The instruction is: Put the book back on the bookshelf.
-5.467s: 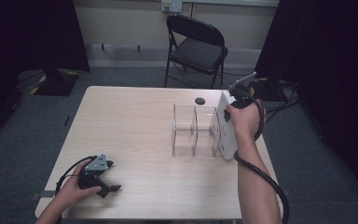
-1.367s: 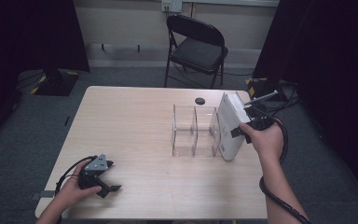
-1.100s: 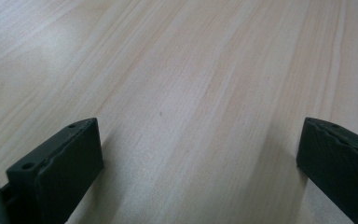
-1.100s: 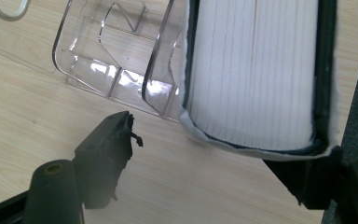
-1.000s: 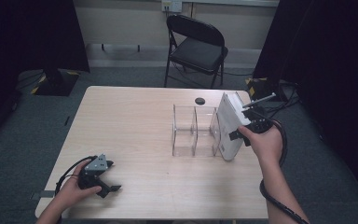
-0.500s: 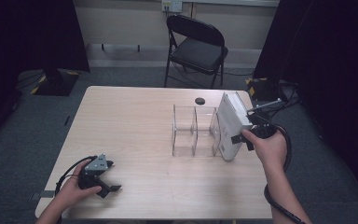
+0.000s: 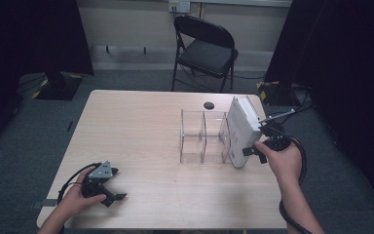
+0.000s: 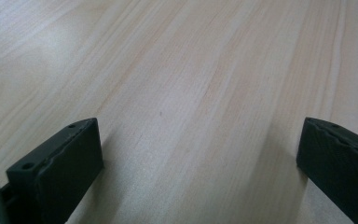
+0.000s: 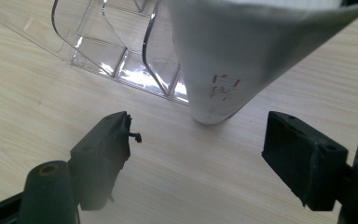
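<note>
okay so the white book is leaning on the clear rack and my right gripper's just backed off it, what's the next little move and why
Probably ease the right gripper back in and close on the white book. The book leans tilted against the outer wall of the clear rack, its bottom corner on the table, not in a slot. The jaws have just been opening, with nothing between them.

One white book (image 7: pixel 241 129), one clear acrylic divider rack (image 7: pixel 202 136) with three compartments, one small black disc (image 7: pixel 208 105), one folding chair (image 7: pixel 205 46), two handheld grippers, left (image 7: pixel 119 196) and right (image 7: pixel 249 152), one tabletop (image 7: pixel 136 122).
</note>
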### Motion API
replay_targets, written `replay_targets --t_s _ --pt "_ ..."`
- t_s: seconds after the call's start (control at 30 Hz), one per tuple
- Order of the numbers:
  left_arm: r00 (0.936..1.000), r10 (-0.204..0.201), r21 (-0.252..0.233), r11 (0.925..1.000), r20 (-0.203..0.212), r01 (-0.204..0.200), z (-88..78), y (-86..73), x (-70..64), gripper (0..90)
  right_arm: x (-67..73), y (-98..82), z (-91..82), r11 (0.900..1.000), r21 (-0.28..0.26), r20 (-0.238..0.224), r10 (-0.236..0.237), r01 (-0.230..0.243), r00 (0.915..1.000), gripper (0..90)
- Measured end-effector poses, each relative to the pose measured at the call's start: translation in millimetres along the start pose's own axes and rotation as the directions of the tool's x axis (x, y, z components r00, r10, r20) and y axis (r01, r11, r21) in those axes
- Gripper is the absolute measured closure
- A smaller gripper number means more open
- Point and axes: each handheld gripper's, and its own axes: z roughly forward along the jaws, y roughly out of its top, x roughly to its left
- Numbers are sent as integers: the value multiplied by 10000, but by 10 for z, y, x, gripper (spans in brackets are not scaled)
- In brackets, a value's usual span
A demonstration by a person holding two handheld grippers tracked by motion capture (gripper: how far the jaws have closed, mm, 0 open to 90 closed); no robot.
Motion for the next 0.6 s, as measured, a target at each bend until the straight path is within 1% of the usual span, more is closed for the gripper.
replay_targets --t_s 0.1,0.13,0.2,0.27,0.4,0.47,0.6 --pt "10000 1 2 10000 -2 -1 0 0 0 0 6 -34 10 10000 -49 -143 9 -10 9999 218" --pt "10000 3 4 10000 -2 -3 0 0 0 0 8 -44 17 9999 -49 -183 -97 96 9998 218" --pt "10000 1 10 10000 -5 -1 -1 0 0 0 16 -53 23 9999 -52 -167 -104 103 9998 218" --pt "10000 5 6 10000 -4 -5 0 0 0 0 42 -83 39 9997 -31 -212 -238 237 9995 214" --pt "10000 0 3 10000 -1 0 0 0 0 0 58 -125 70 9997 33 -324 -247 248 9992 203" --pt "10000 3 0 10000 -2 -3 0 0 0 0 60 -134 82 9994 34 -283 -335 336 9990 202" --pt "10000 4 2 10000 -3 -4 0 0 0 0 93 -167 131 9991 -31 -455 -431 430 9980 202"
